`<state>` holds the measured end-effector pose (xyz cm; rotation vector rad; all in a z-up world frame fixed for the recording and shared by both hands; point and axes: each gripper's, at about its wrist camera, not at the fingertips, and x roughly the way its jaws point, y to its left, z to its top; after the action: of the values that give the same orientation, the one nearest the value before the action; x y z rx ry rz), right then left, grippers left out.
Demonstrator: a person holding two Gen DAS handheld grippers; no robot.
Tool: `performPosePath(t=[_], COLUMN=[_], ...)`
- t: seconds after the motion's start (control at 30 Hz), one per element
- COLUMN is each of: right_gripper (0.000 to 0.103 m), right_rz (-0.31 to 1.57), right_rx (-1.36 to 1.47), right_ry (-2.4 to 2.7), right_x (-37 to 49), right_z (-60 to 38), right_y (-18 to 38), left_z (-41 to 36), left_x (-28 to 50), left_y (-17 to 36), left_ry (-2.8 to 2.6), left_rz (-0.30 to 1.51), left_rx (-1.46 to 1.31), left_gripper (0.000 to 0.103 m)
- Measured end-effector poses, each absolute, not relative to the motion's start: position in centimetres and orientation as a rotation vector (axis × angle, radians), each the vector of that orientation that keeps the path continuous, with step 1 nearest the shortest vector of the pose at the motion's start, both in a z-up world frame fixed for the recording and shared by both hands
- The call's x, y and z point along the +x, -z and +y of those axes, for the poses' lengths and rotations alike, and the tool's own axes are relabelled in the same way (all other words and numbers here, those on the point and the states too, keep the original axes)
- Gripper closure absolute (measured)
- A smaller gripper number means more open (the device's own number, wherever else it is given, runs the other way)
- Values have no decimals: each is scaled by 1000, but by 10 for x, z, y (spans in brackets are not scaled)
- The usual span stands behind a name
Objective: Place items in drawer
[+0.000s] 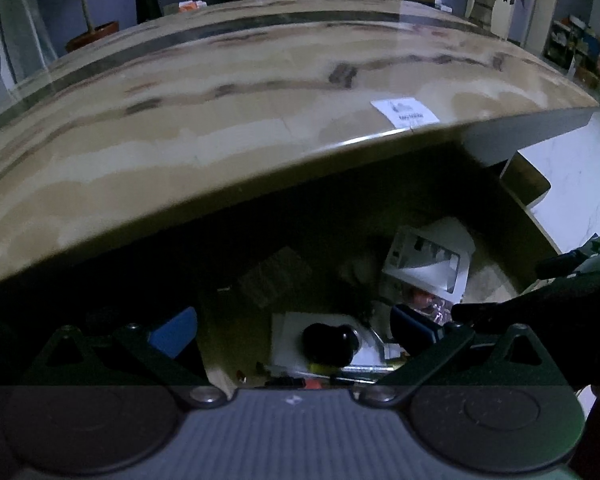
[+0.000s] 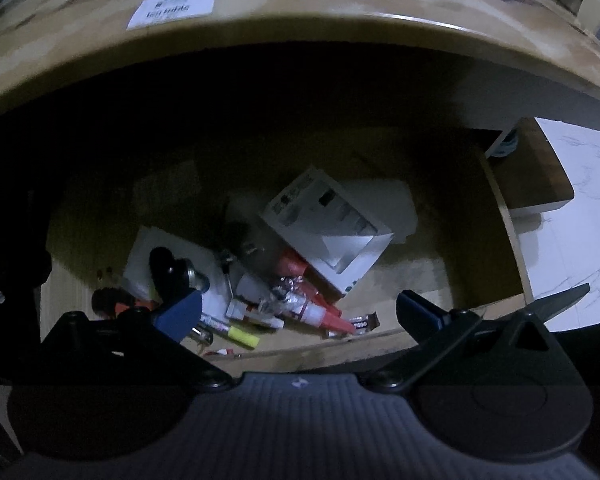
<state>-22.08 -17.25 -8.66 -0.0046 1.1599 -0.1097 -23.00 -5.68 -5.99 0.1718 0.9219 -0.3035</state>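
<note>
An open wooden drawer (image 2: 504, 216) sits under the desk edge, dim inside. It holds a white box (image 2: 332, 224), a black rounded object (image 2: 168, 272), red tubes (image 2: 316, 304), a yellow marker (image 2: 242, 336) and a small chocolate bar (image 2: 364, 323). My right gripper (image 2: 300, 312) hangs open above the drawer's front, nothing between its blue pads (image 2: 418, 312). My left gripper (image 1: 296, 328) is also open over the drawer (image 1: 496, 280), above the black object (image 1: 330, 342) lying on white paper (image 1: 288, 336). The white box (image 1: 432, 264) lies to its right.
A glossy wooden desk top (image 1: 220, 120) overhangs the drawer, with a white label (image 1: 406, 111) near its edge. The other gripper's dark arm (image 1: 540, 300) enters the left wrist view at right. White marble floor (image 2: 580, 220) lies right of the drawer.
</note>
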Motion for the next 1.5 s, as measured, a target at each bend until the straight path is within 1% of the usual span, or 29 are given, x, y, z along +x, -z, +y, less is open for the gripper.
performPosePath(t=[0.47, 1.5], right_gripper=[0, 0], right_rz=[1198, 1233], right_rx=[55, 73], right_ry=[145, 157], right_x=[-220, -215], right_z=[-184, -188], right_y=[93, 100], left_z=[-66, -70], left_x=[-235, -238], left_y=[77, 87], left_ry=[292, 309], left_rz=[985, 1034], left_rx=[180, 155], left_gripper=[1, 1])
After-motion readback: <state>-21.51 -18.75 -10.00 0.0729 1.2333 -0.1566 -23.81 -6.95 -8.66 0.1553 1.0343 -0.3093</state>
